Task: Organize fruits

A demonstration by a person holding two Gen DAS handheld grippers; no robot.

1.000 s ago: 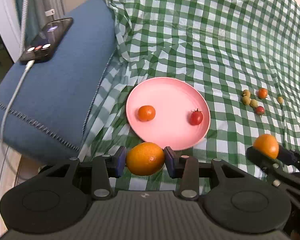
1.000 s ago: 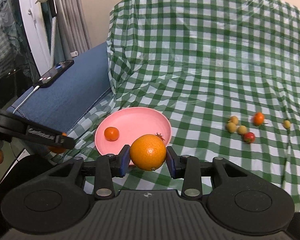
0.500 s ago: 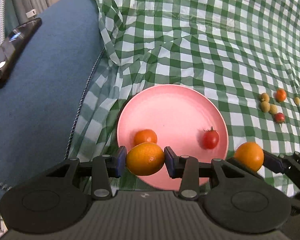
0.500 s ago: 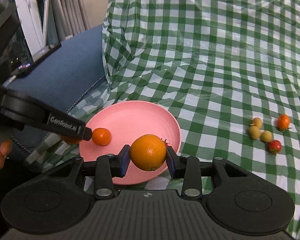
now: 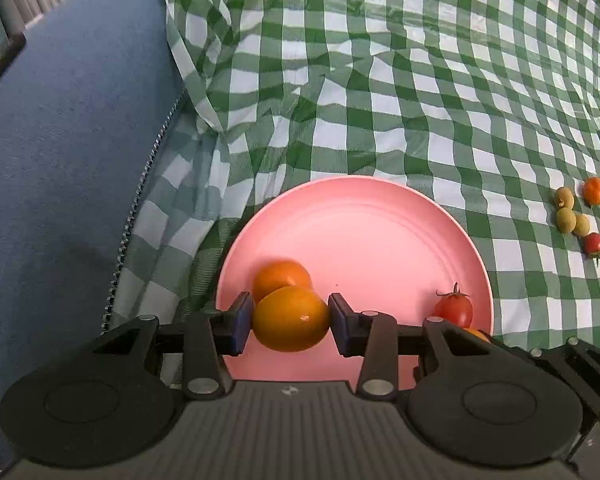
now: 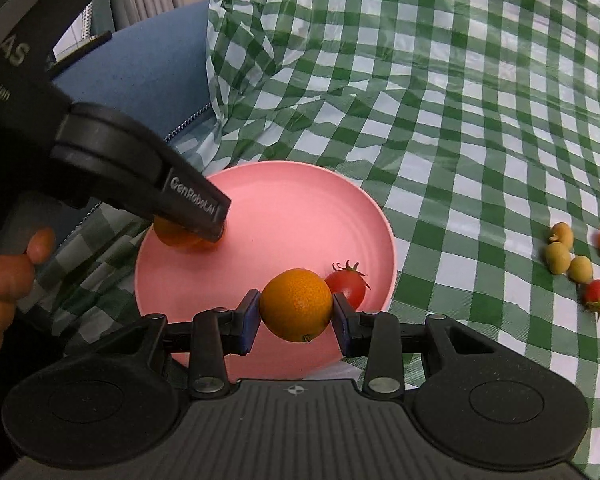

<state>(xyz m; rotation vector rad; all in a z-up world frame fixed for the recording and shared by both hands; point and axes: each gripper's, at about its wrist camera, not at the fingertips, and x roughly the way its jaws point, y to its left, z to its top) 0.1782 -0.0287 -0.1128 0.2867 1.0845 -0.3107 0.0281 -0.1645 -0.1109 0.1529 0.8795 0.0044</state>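
A pink plate (image 5: 372, 232) lies on the green checked cloth; it also shows in the right wrist view (image 6: 300, 208). My left gripper (image 5: 291, 319) is shut on an orange (image 5: 291, 319) low over the plate's near left part, next to a small orange (image 5: 280, 274) lying there. My right gripper (image 6: 296, 311) is shut on another orange (image 6: 296, 311) over the plate's near right part, beside a red cherry tomato (image 6: 348, 284). That tomato also shows in the left wrist view (image 5: 454, 308).
Several small fruits lie on the cloth to the right: olive-coloured ones (image 5: 566, 218), a red tomato (image 5: 594, 244) and an orange one (image 5: 594, 190). A blue cushion (image 5: 60, 160) lies left of the plate. The cloth (image 5: 380, 80) is wrinkled behind the plate.
Both grippers moved forward and down over the pink plate with their oranges. The left one now sits beside the small orange, the right one beside the tomato.
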